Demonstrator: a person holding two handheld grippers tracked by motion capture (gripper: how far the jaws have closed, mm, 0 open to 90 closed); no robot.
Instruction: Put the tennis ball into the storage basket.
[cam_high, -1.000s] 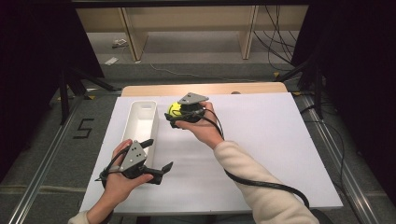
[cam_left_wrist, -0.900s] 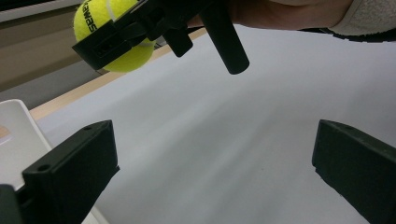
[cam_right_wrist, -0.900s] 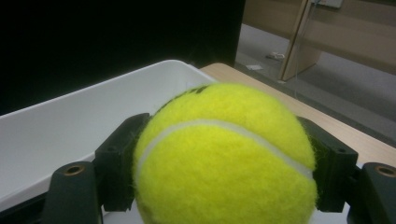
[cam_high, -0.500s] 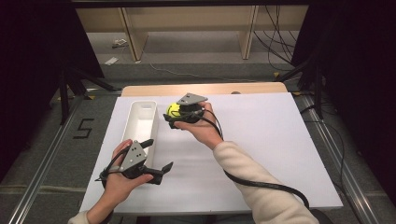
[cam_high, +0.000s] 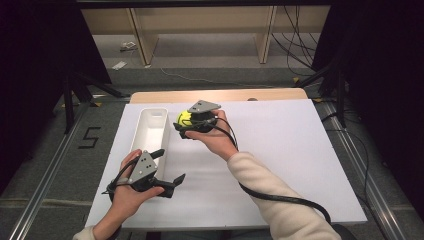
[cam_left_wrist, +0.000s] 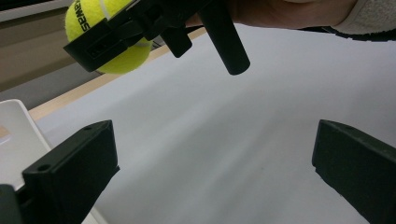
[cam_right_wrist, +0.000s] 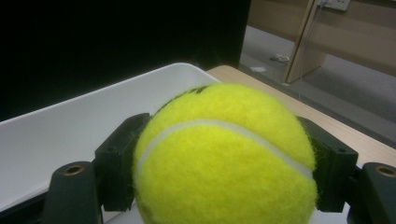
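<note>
Over on the left of the high view, the left gripper (cam_high: 167, 170) sits low over the near part of the white table (cam_high: 300, 165), its jaws spread wide with nothing between them; in the left gripper view just bare white surface lies between the two black jaws. Just beyond it lies the long white tray (cam_high: 150, 131), running away from the person along the table's left side, and it looks empty from above. Moving right, here is the action: the right gripper (cam_high: 186, 124) is held up just beside the tray's far end, jaws clamped on the yellow tennis ball (cam_high: 184, 118). The right gripper view makes it plain, with the ball (cam_right_wrist: 224, 158) pinched on both flanks by the black pads and the tray's white wall (cam_right_wrist: 70, 140) right behind it. From the left gripper view the ball (cam_left_wrist: 100, 28) hangs well off the table in that grip. Farther right, the table lies bare.
</note>
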